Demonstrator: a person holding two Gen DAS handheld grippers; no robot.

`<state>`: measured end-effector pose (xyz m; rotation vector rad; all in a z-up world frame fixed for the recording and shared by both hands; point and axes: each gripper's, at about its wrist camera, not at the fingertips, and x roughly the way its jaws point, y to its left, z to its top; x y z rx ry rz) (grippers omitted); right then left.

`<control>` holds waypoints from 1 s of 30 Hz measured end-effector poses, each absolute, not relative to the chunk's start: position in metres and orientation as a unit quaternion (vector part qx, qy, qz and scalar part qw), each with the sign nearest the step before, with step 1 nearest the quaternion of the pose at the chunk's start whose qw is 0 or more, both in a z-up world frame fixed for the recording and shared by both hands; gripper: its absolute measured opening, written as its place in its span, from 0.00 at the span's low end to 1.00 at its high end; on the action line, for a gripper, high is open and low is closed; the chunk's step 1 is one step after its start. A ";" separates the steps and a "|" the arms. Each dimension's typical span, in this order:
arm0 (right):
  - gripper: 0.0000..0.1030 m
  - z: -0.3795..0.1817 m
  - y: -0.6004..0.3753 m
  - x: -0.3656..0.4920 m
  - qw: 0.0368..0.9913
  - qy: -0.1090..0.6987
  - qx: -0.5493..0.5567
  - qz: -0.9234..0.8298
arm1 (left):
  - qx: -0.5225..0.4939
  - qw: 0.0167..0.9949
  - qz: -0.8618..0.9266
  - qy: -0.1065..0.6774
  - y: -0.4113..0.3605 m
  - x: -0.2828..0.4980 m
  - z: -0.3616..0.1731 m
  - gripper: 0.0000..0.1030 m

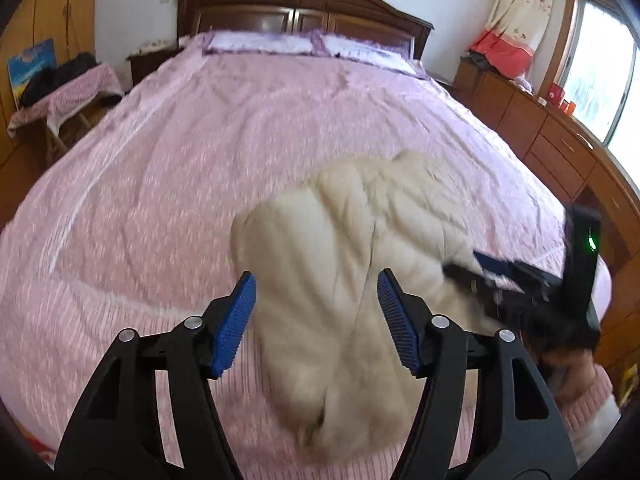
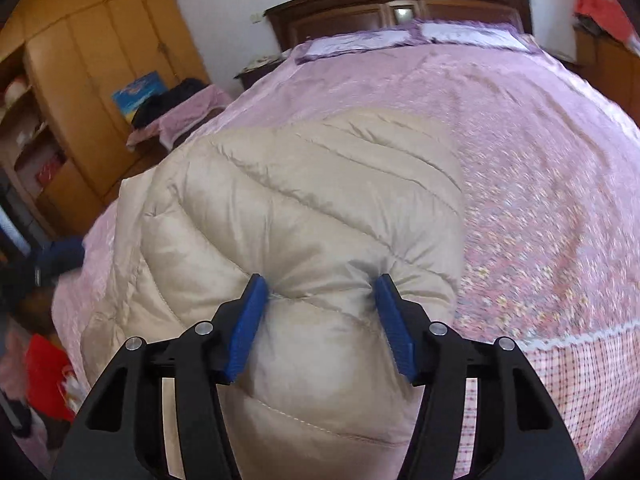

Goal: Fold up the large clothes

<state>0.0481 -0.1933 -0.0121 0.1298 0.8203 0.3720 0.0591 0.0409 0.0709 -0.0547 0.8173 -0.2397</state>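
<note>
A beige quilted puffer jacket [image 1: 340, 264] lies bunched on the pink bedspread [image 1: 180, 168], near the foot of the bed. In the left wrist view my left gripper [image 1: 316, 300] hangs above the jacket. Its blue pads stand apart, and the jacket shows between them without any sign of pressing. In the right wrist view the jacket [image 2: 304, 200] fills the middle. My right gripper [image 2: 320, 304] is shut on a puffy fold of it, and the fabric puckers at both pads. The right gripper [image 1: 476, 270] also shows at the jacket's right side, blurred.
A dark wooden headboard [image 1: 304, 4] and pillows [image 1: 260, 42] stand at the far end. A chair with clothes [image 1: 64, 88] and a wardrobe [image 2: 92, 60] are on the left. A low dresser [image 1: 552, 136] runs under the window on the right. A hand in a pink sleeve [image 1: 588, 392] holds the right gripper.
</note>
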 end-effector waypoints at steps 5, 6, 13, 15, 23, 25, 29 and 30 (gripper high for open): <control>0.56 -0.009 -0.185 0.052 0.900 0.397 0.049 0.172 | -0.014 0.903 -0.070 0.424 0.038 0.110 0.032 0.49; 0.56 -0.007 -0.188 0.051 0.901 0.396 0.054 0.170 | -0.017 0.898 -0.069 0.434 0.041 0.112 0.018 0.49; 0.55 0.019 -0.204 0.004 0.910 0.372 0.070 0.168 | -0.013 0.901 -0.066 0.429 0.038 0.086 0.021 0.49; 0.55 0.024 -0.206 -0.012 0.911 0.371 0.070 0.166 | -0.014 0.901 -0.069 0.428 0.041 0.069 0.024 0.54; 0.65 0.027 -0.216 -0.051 0.911 0.376 0.086 0.147 | -0.019 0.906 -0.082 0.414 0.039 -0.008 0.034 0.82; 0.73 0.025 -0.215 -0.060 0.910 0.380 0.086 0.142 | -0.020 0.905 -0.084 0.416 0.037 -0.020 0.035 0.89; 0.82 0.022 -0.209 -0.075 0.907 0.392 0.071 0.135 | -0.010 0.901 -0.085 0.424 0.027 -0.040 0.031 0.96; 0.83 0.021 -0.207 -0.079 0.907 0.396 0.066 0.130 | -0.010 0.899 -0.085 0.430 0.024 -0.044 0.028 0.96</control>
